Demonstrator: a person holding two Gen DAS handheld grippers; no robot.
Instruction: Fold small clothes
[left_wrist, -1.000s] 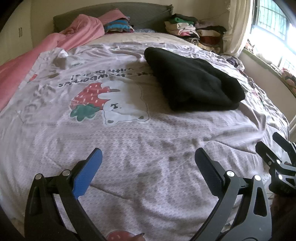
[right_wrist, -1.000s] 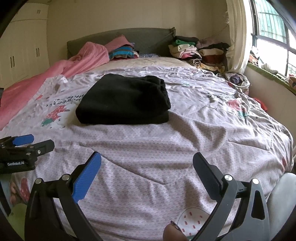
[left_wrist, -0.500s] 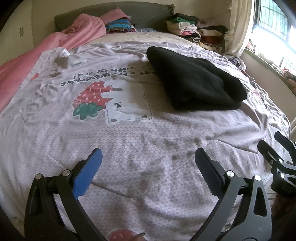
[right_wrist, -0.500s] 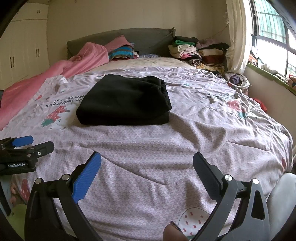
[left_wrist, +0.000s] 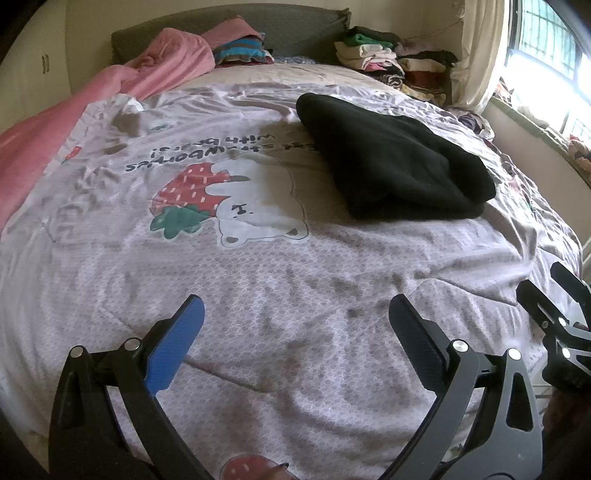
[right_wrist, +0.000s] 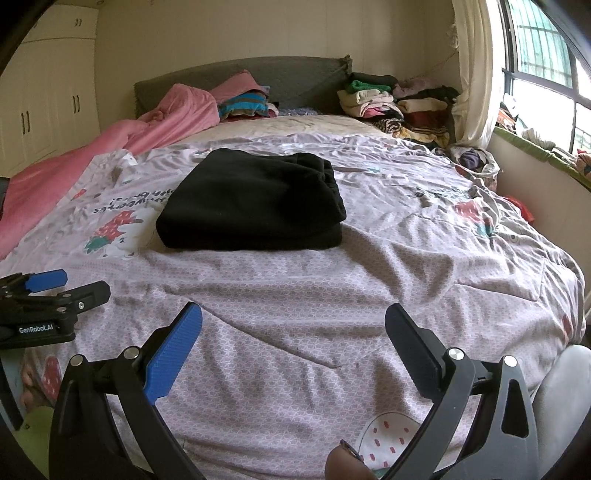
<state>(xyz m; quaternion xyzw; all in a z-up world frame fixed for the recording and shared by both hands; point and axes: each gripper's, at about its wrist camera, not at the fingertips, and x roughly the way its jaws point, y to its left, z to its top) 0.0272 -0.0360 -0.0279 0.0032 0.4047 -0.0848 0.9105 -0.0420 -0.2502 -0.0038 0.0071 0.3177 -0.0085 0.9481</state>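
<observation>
Both pairs of fingers stand wide apart with nothing between them: the left gripper (left_wrist: 295, 317) and the right gripper (right_wrist: 293, 325) each show one blue finger (left_wrist: 173, 349) and one black finger (left_wrist: 415, 345), spread over the near edge of the bed. From the right wrist view the left gripper sits low at the left; from the left wrist view the right gripper shows at the right edge. Under them lies a pale lilac duvet cover (right_wrist: 332, 302), creased, with a fine scale pattern. Further in, on its left half, is a print of a strawberry and bear (left_wrist: 221, 206) with a line of writing beyond it. The folded black garment (right_wrist: 251, 203) lies near the middle of the bed, flat on the cover, just right of that print and well apart from both grippers. A pink blanket (right_wrist: 110, 147) runs along the left side up to the grey headboard (right_wrist: 295, 77). Against the headboard sit a striped folded pile (right_wrist: 243, 103) and, toward the right corner, stacks of folded clothes (right_wrist: 399, 103). A cream curtain (right_wrist: 476, 74) hangs beside the window (right_wrist: 543, 55) on the right wall, with a cluttered sill below it. White cupboards (right_wrist: 48, 96) stand at far left.
</observation>
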